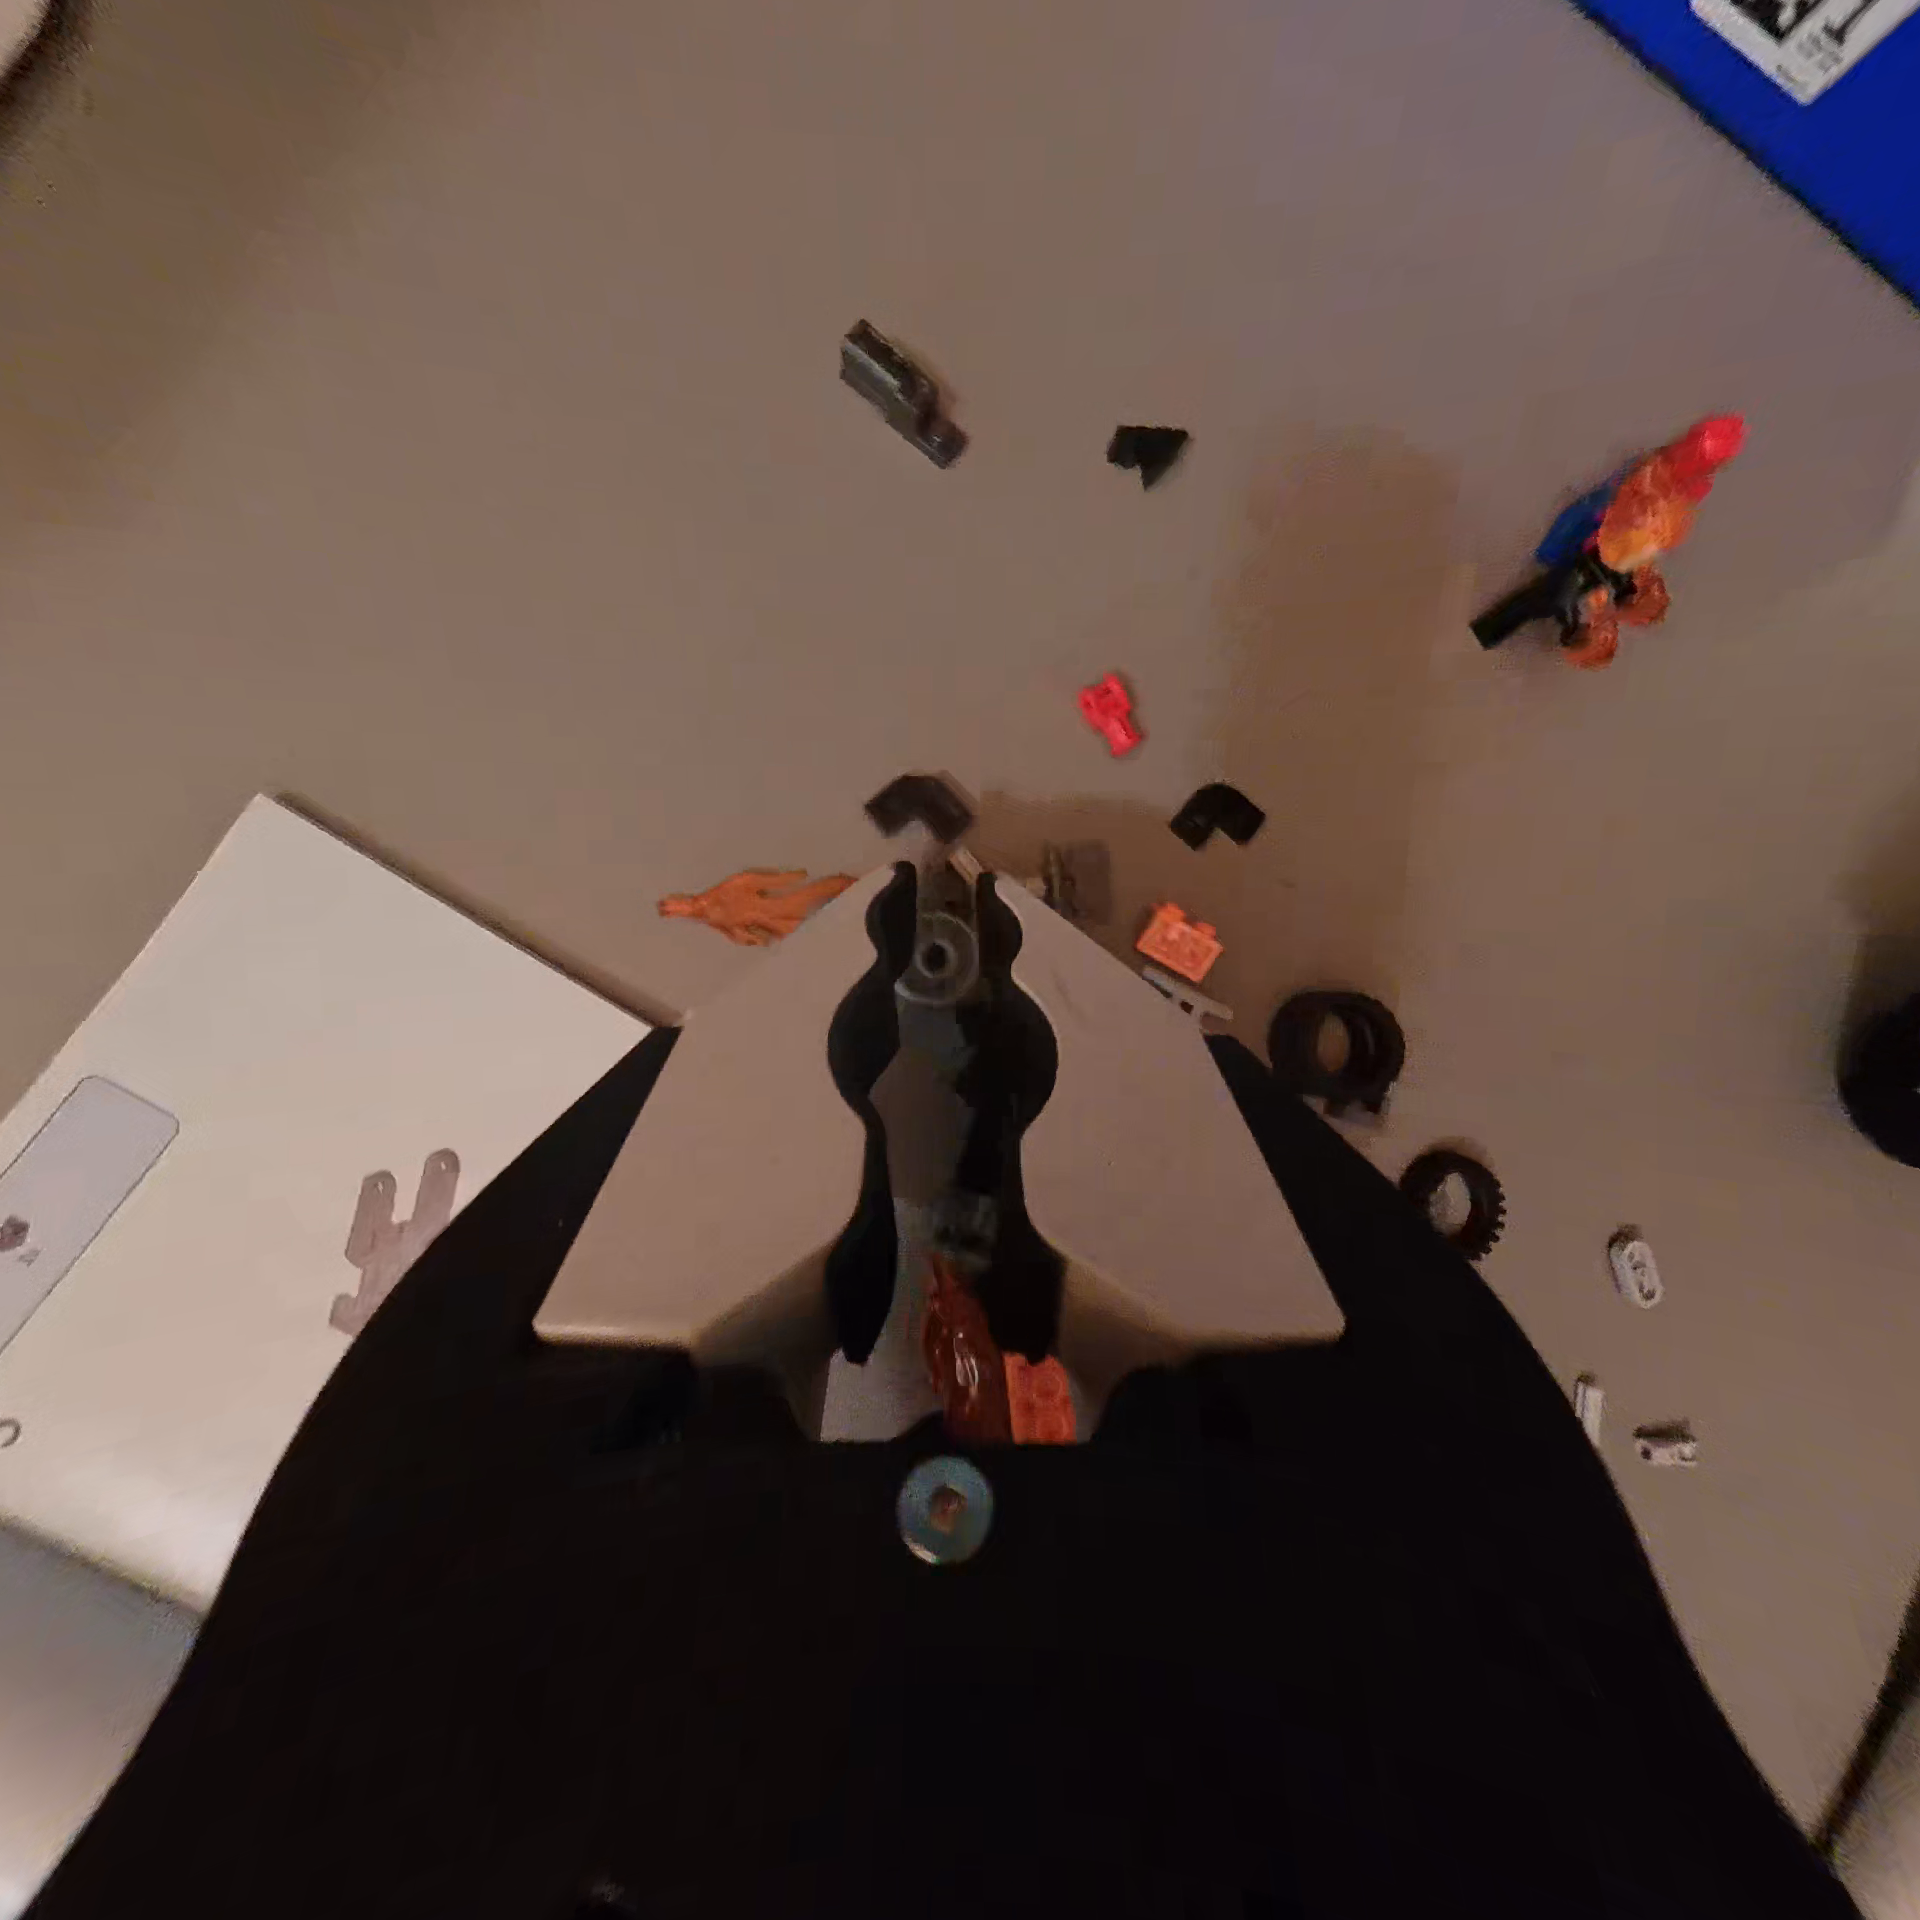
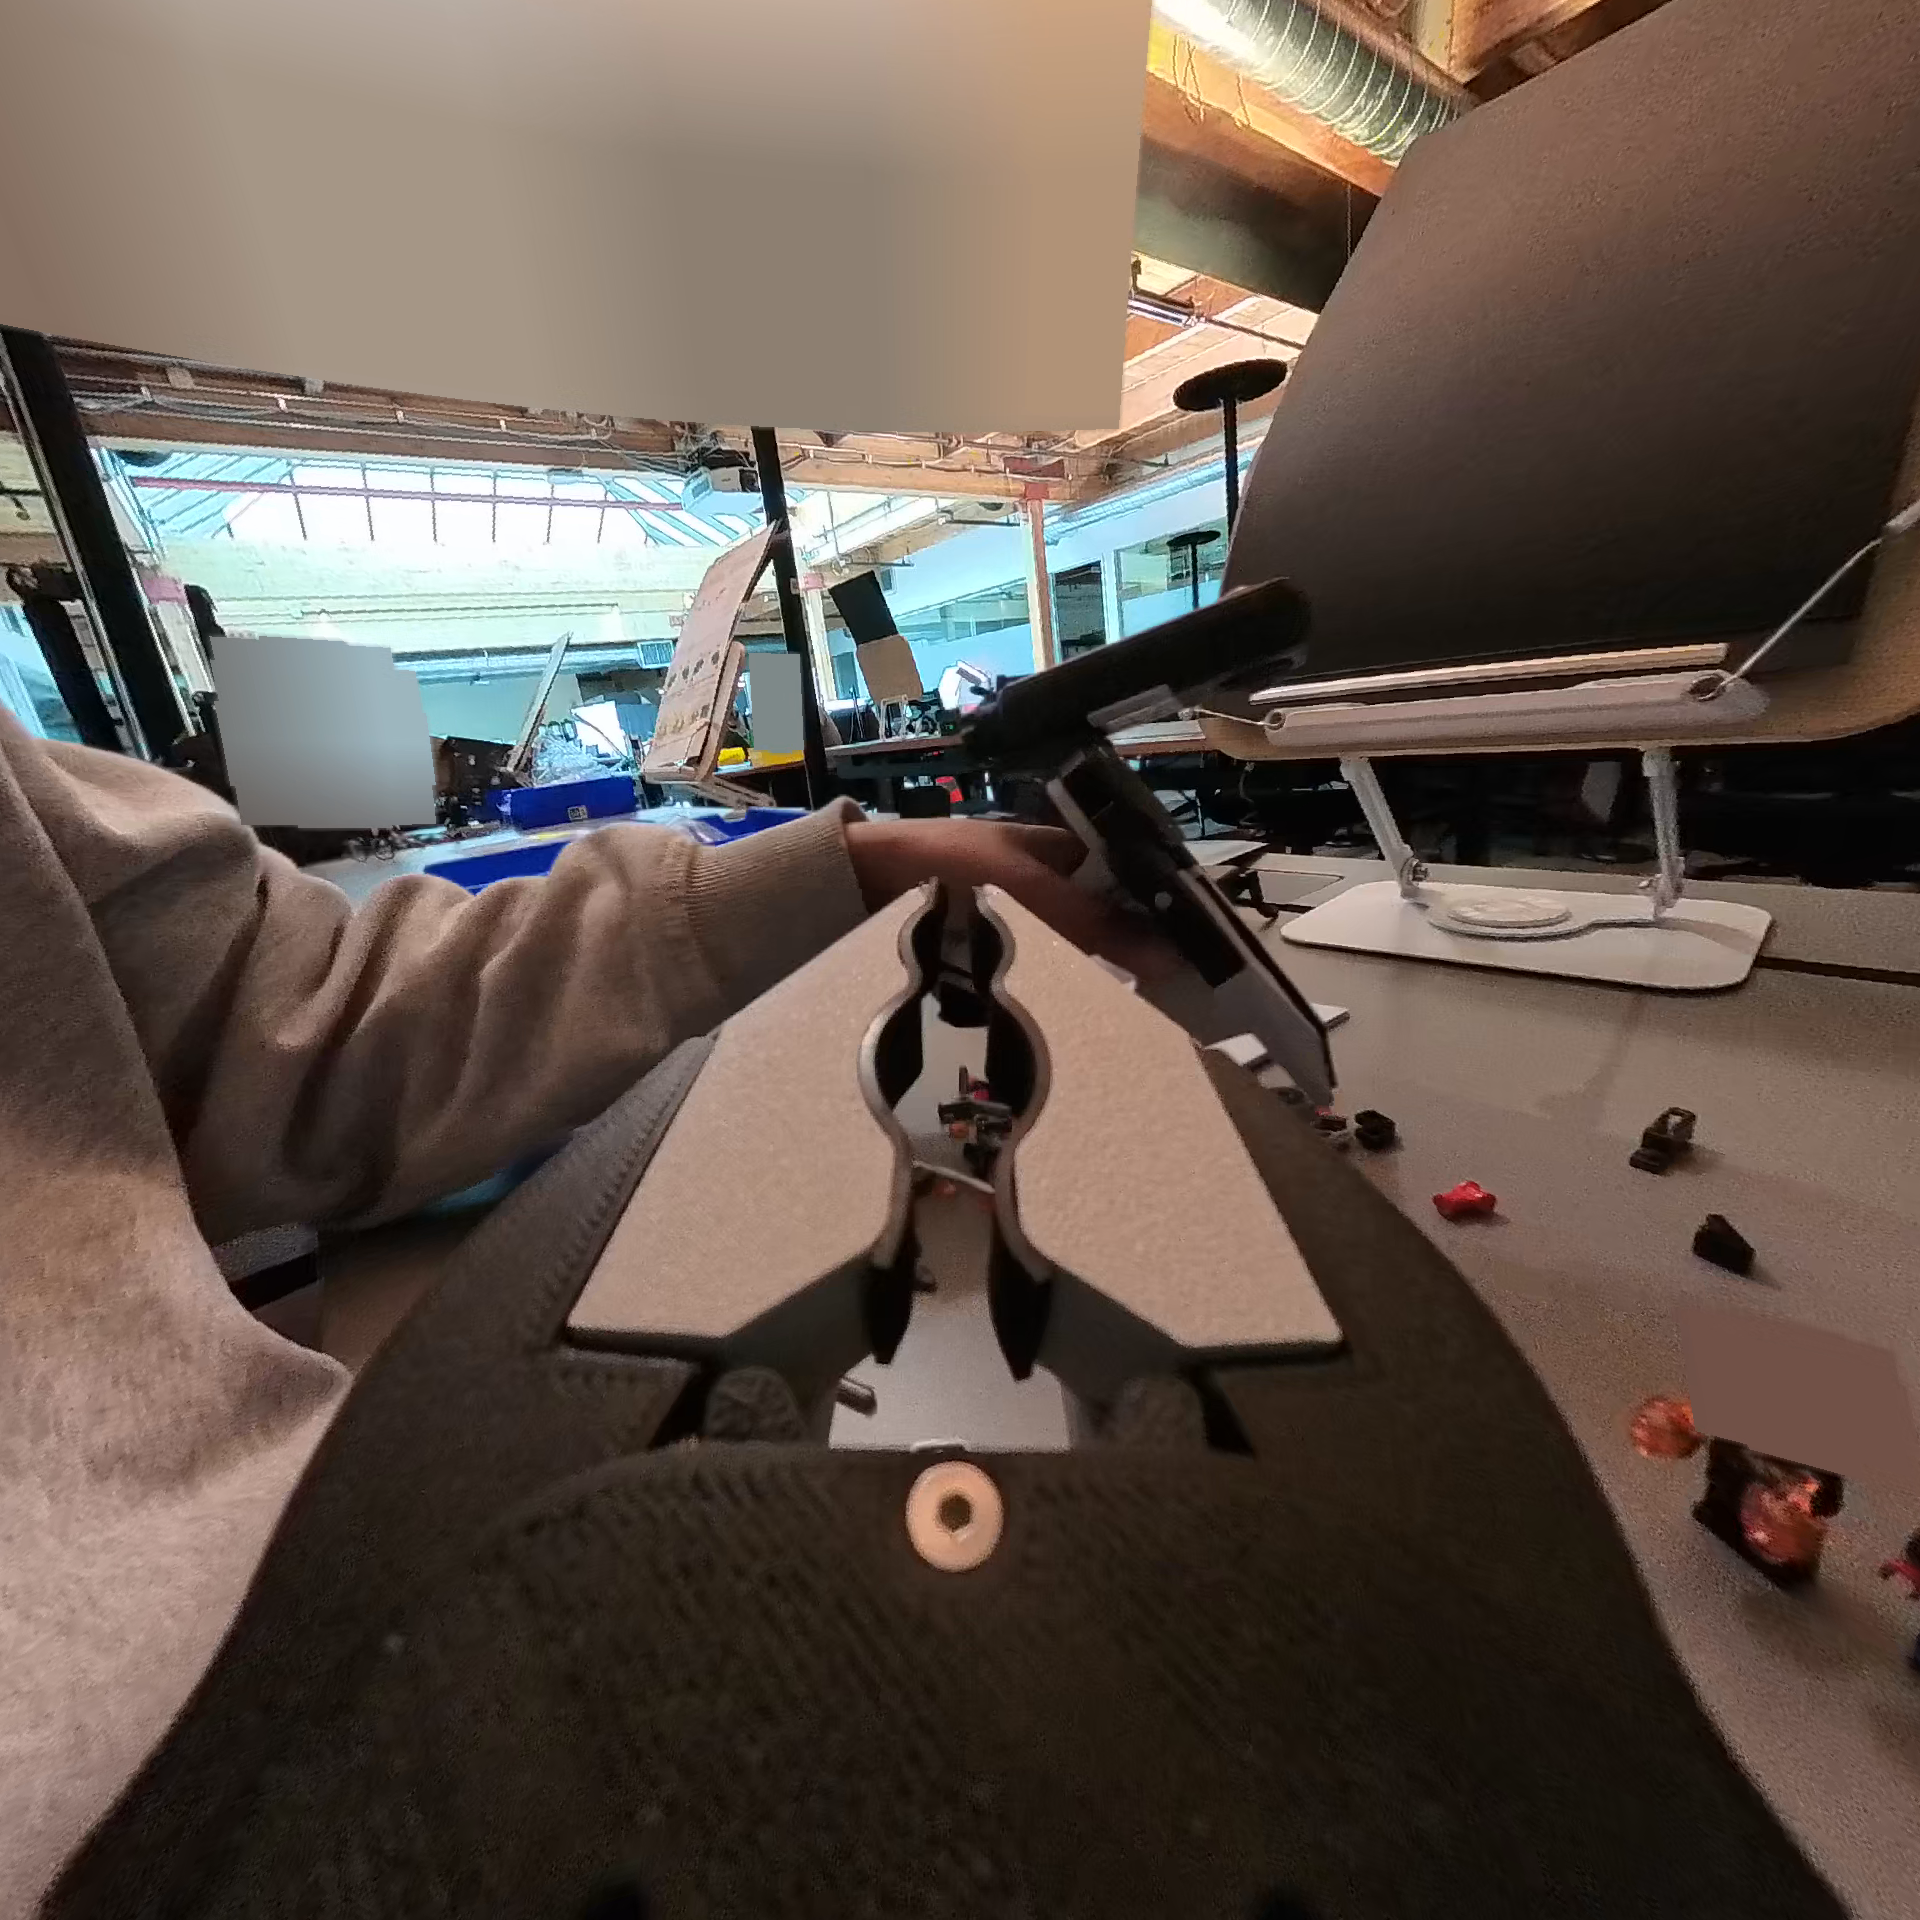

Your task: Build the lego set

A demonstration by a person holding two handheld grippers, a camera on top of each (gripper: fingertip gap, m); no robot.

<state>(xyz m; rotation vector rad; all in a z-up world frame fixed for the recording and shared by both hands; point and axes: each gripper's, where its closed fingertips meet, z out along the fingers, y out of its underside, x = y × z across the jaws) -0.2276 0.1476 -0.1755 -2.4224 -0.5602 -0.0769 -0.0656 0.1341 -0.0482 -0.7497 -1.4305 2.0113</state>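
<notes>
My left gripper (image 1: 940,878) points down at the table and is shut on a slim grey lego assembly (image 1: 938,966) with an orange flame (image 1: 961,1351) and an orange brick (image 1: 1039,1397) at its near end. Loose pieces lie below it: two black corner pieces (image 1: 920,805) (image 1: 1216,816), a red piece (image 1: 1110,712), an orange flame (image 1: 758,902), an orange brick (image 1: 1179,940). My right gripper (image 2: 958,904) is held level above the table, its jaws nearly together on a small dark piece (image 2: 961,982). The left gripper (image 2: 1320,1086) shows beyond it, held by a hand.
An instruction booklet (image 1: 260,1091) lies to the left. Two black tyres (image 1: 1335,1044) (image 1: 1455,1200) and a flame-covered minifigure (image 1: 1631,530) lie to the right. A blue bin (image 1: 1787,114) is at the far right corner. A laptop on a white stand (image 2: 1507,925) stands behind. A sleeved arm (image 2: 416,987) crosses the left. About 20 centimeters separates my left fingertips from my right.
</notes>
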